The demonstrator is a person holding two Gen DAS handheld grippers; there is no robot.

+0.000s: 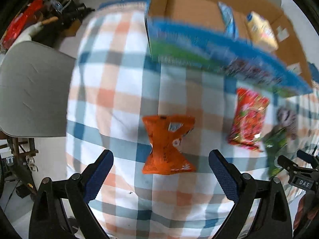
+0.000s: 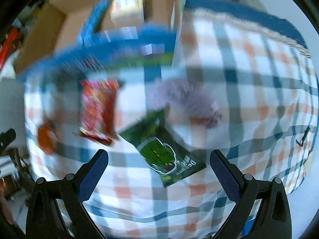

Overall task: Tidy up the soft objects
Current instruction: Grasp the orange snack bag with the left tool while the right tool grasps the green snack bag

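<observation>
An orange snack bag [image 1: 168, 144] lies on the plaid cloth [image 1: 111, 83], just ahead of my open, empty left gripper [image 1: 161, 164]. A red snack bag [image 1: 248, 119] lies to its right, with a green packet [image 1: 276, 142] and a grey plush toy [image 1: 287, 119] beyond. In the right wrist view the green packet [image 2: 163, 150] lies between the fingers of my open, empty right gripper [image 2: 159, 162]. The plush toy [image 2: 187, 99] sits behind it, the red bag [image 2: 97, 109] and orange bag [image 2: 46, 137] to the left.
An open cardboard box [image 1: 199, 6] with a blue and green printed side stands at the back of the cloth; it holds a yellow pack [image 1: 261, 30] and a light blue pack [image 1: 228, 19]. A grey chair seat [image 1: 31, 91] is at the left. The right gripper's body [image 1: 299, 177] shows at the right edge.
</observation>
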